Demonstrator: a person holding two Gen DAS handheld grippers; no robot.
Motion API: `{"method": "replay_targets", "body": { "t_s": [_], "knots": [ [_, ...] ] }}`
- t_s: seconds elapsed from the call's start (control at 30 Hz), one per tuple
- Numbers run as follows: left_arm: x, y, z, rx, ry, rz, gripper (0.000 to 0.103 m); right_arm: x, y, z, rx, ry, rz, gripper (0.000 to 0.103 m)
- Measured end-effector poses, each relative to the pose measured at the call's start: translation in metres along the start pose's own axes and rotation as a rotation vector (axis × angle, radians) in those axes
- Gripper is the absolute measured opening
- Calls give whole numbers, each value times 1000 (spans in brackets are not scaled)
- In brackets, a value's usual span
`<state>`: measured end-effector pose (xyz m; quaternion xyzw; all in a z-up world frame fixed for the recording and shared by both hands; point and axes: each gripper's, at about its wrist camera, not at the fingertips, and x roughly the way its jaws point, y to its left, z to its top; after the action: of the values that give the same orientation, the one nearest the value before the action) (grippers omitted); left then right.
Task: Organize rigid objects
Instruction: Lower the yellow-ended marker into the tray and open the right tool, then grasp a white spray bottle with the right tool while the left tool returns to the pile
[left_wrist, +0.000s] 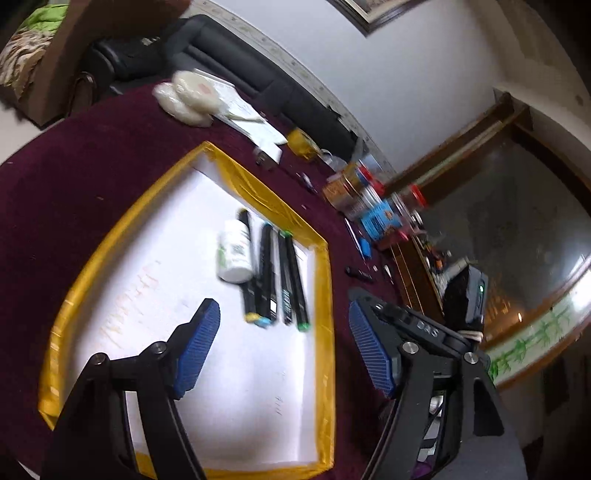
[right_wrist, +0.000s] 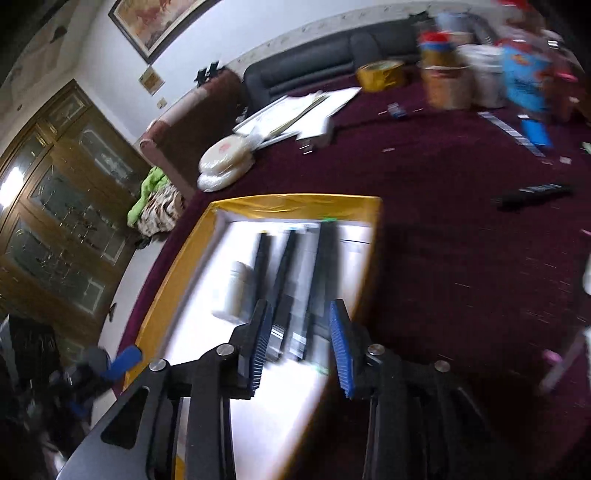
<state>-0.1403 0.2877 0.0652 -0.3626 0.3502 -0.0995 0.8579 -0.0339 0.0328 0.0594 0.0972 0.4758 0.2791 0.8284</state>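
Observation:
A white sheet framed with yellow tape lies on the maroon tablecloth. On it, a white bottle lies beside several black markers set side by side. My left gripper hovers over the sheet's near part, open wide with nothing between its blue pads. In the right wrist view, the right gripper stands open by a narrow gap just above the near ends of the markers. The bottle is to its left. The pads do not press on anything.
Jars and a blue packet crowd the far table edge, with a yellow tape roll, papers and white round discs. A black stick-like object and small bits lie on the cloth right of the sheet. A dark sofa stands behind.

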Motion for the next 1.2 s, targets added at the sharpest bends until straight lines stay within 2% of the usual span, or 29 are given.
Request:
{"method": "replay_targets", "body": {
  "t_s": [0.13,0.27,0.37,0.43,0.63,0.87,1.07,1.1,1.13,1.2],
  "knots": [
    [14,-30,-15,78,59,-24,73,-51,-58,-19,62,-79,-73,33],
    [35,-59,-34,147,131,-43,73,-105,-136,-41,204,-150,-181,34],
    [52,-82,-51,191,191,-55,73,-133,-184,-59,321,-173,-208,34],
    [62,-95,-61,218,222,-52,73,-141,-202,-68,348,-172,-223,34],
    [83,-127,-87,293,297,-26,73,-140,-219,-73,345,-172,-220,34],
    [90,-147,-104,350,328,14,73,-120,-202,-69,241,-132,-202,34],
    [105,-161,-117,411,362,34,73,-96,-193,-70,175,-75,-227,34],
    [108,-163,-120,419,371,35,73,-95,-193,-69,161,-76,-234,33],
    [111,-165,-122,432,380,37,73,-96,-194,-69,166,-75,-227,26],
    [118,-172,-128,465,392,48,73,-103,-202,-70,207,-98,-183,26]
  ]
}}
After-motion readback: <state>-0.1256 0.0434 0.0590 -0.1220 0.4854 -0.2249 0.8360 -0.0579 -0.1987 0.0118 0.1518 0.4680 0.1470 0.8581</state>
